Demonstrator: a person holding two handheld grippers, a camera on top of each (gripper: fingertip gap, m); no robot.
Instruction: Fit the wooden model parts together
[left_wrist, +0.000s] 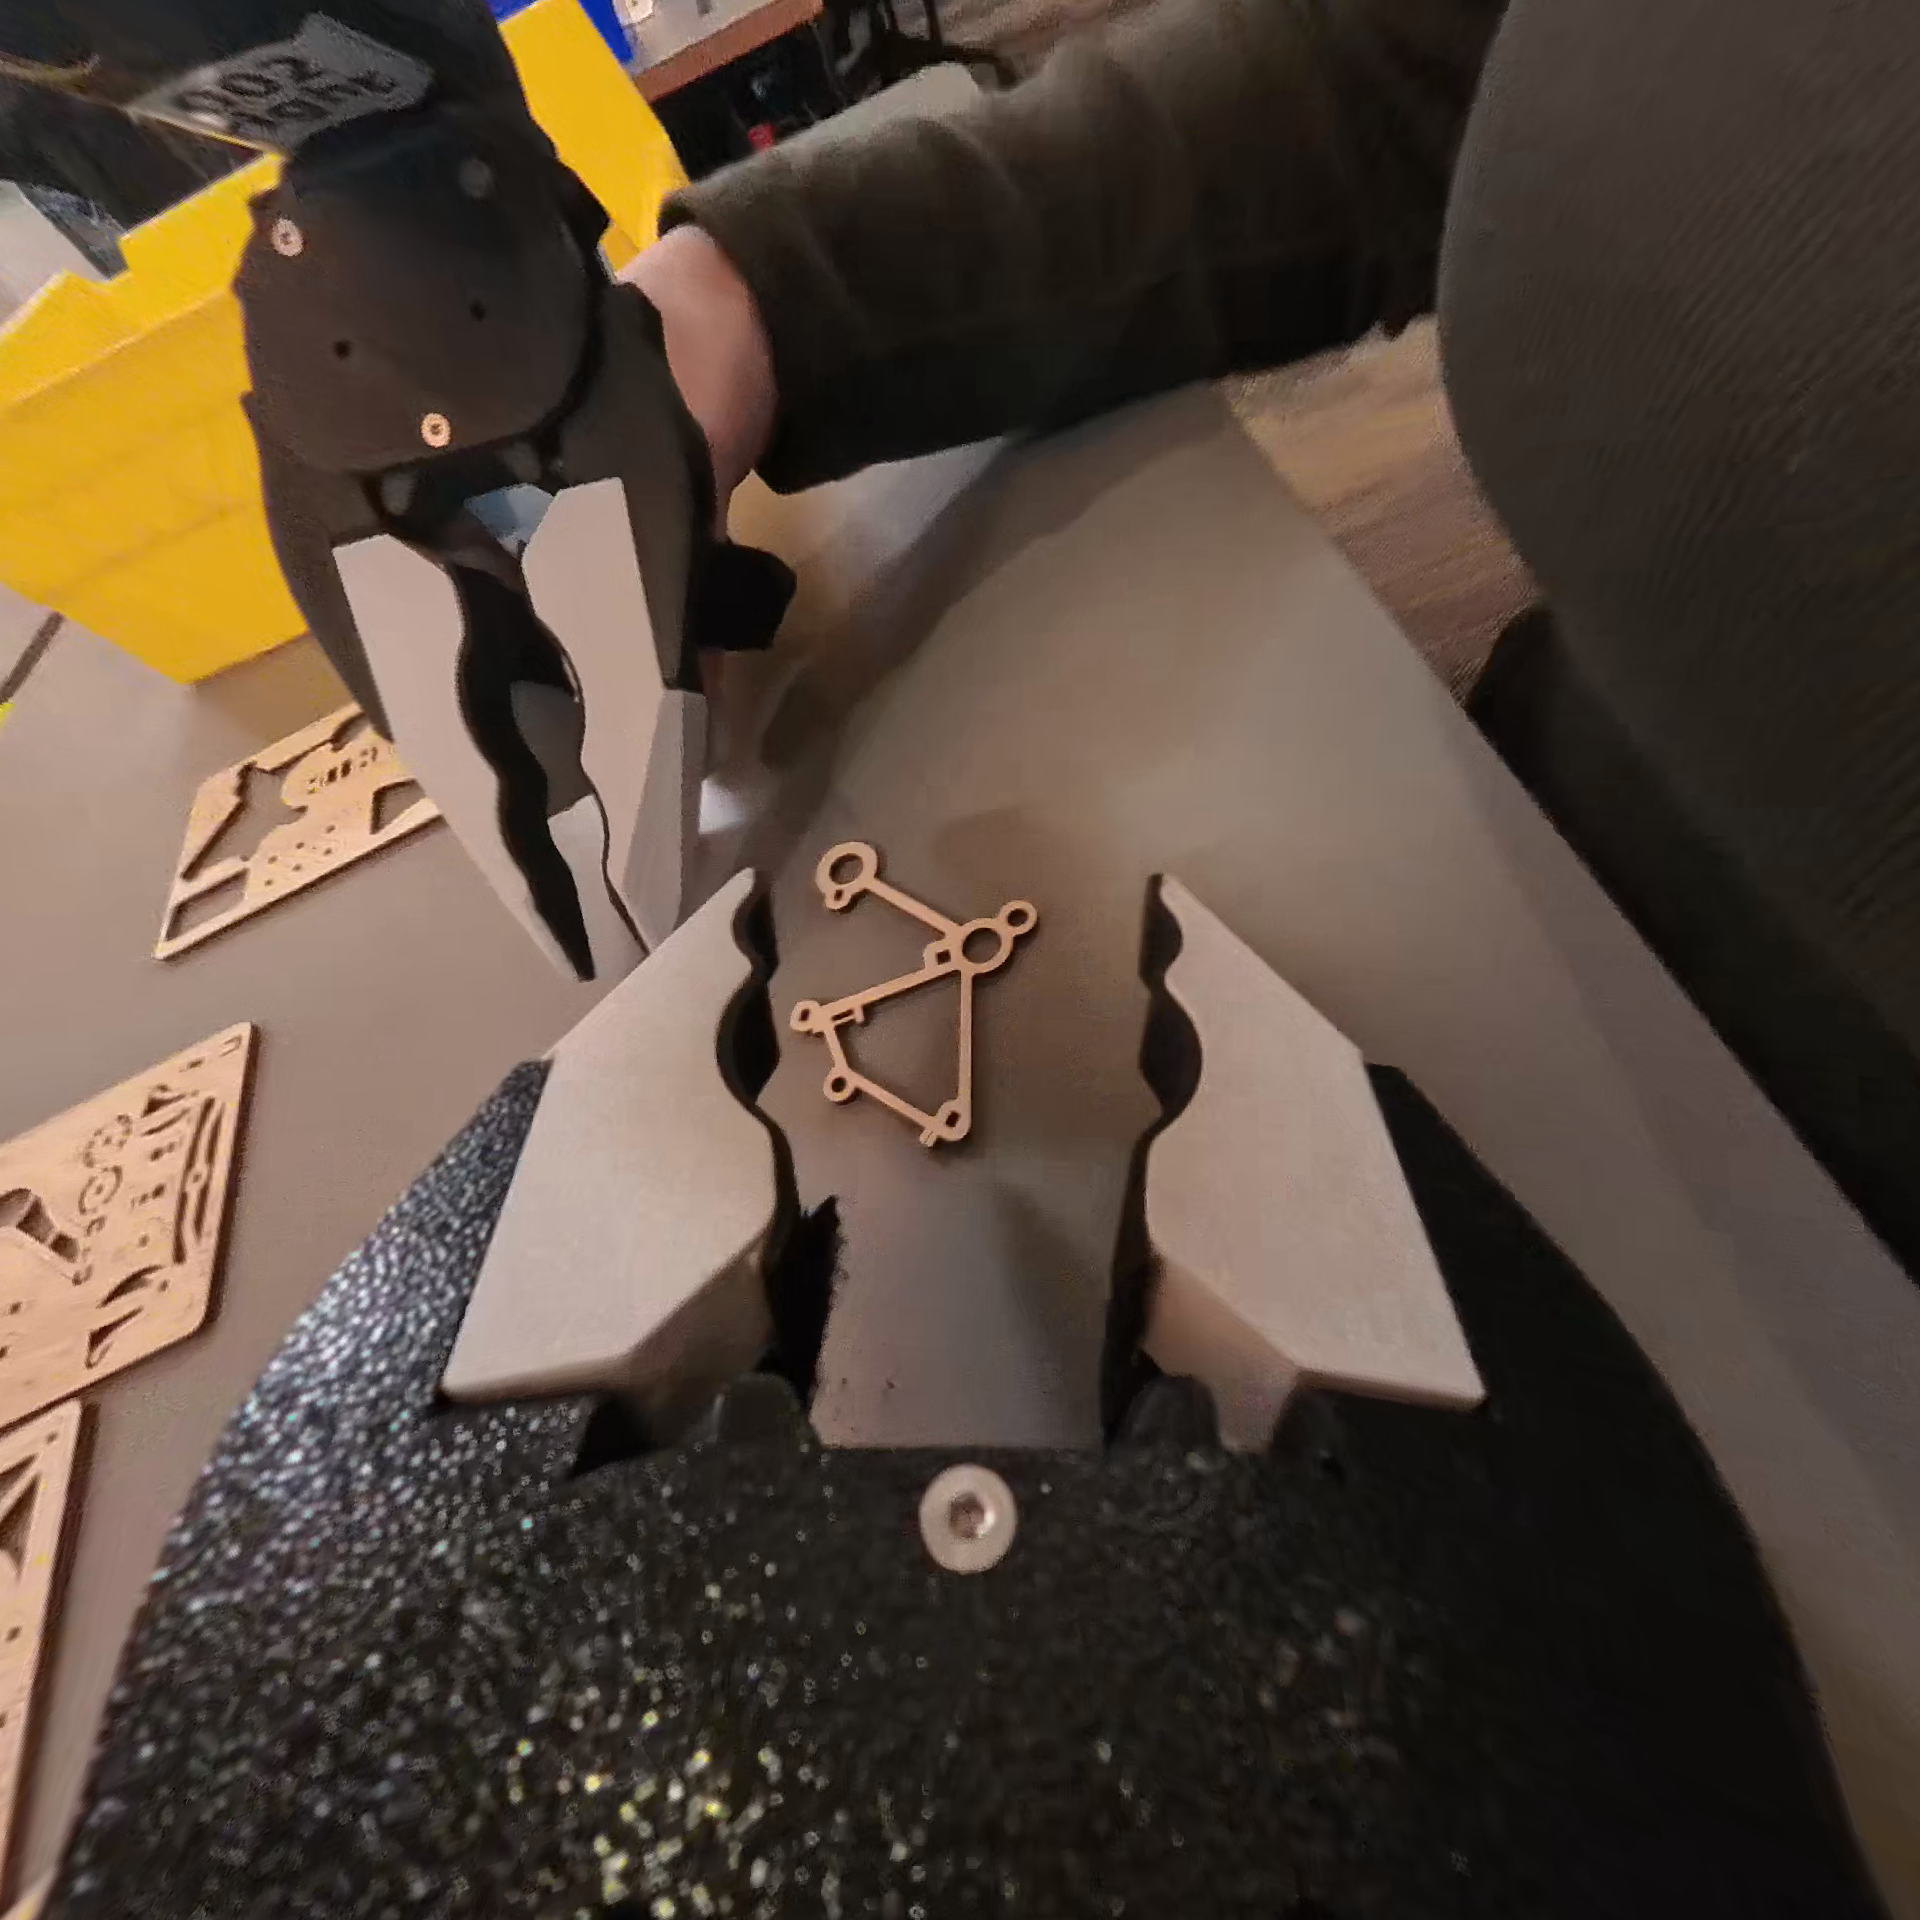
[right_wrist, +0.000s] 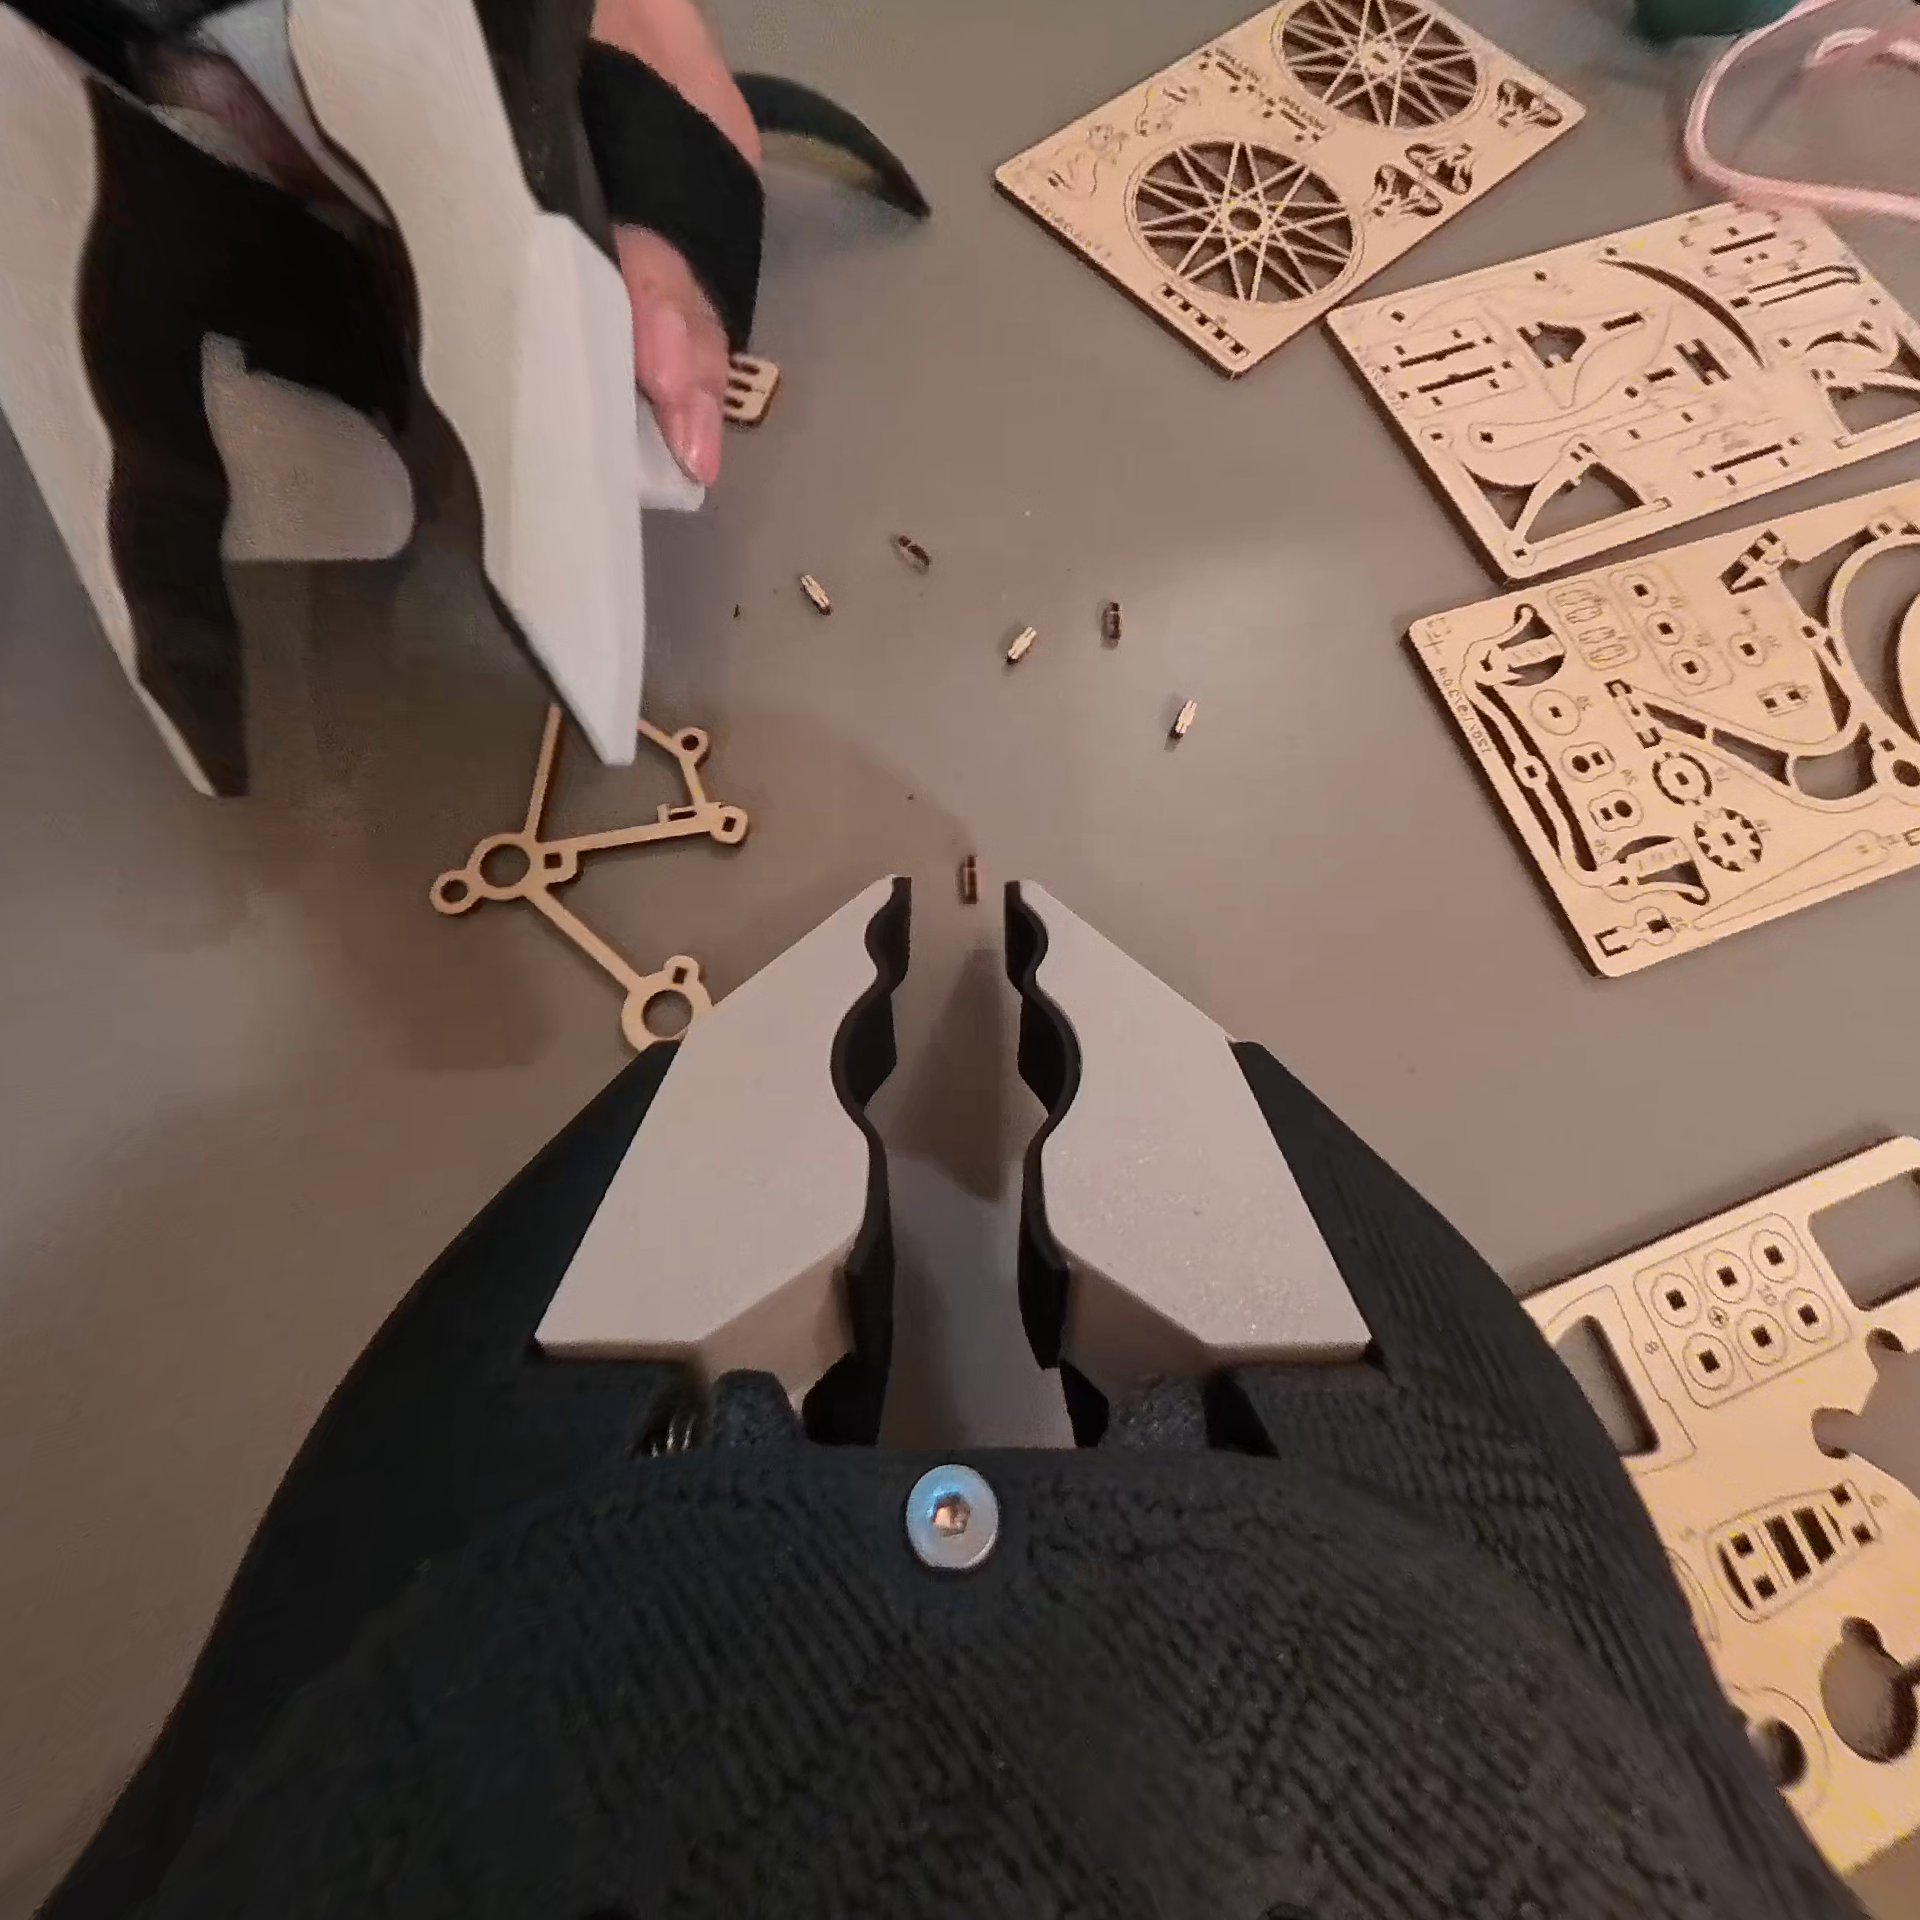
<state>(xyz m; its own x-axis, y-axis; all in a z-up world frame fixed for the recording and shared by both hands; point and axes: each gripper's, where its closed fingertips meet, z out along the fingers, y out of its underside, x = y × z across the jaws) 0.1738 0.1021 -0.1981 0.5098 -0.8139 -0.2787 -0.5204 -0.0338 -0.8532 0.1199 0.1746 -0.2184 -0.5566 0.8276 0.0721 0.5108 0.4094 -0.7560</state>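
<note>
Right gripper (right_wrist: 958, 894) by tiny wooden pegs (right_wrist: 1021, 644), unseen in left view.

A plain grey table (right_wrist: 1039, 343) carries everything. A thin wooden frame piece (left_wrist: 914, 997) of struts and rings lies flat on it. Several tiny wooden pegs (right_wrist: 1021, 644) are scattered loose near that piece, well apart from each other. Flat laser-cut wooden sheets (right_wrist: 1288, 166) lie in a row along one side, one bearing two spoked wheels. A yellow bin (left_wrist: 135, 436) stands at the far edge.
</note>
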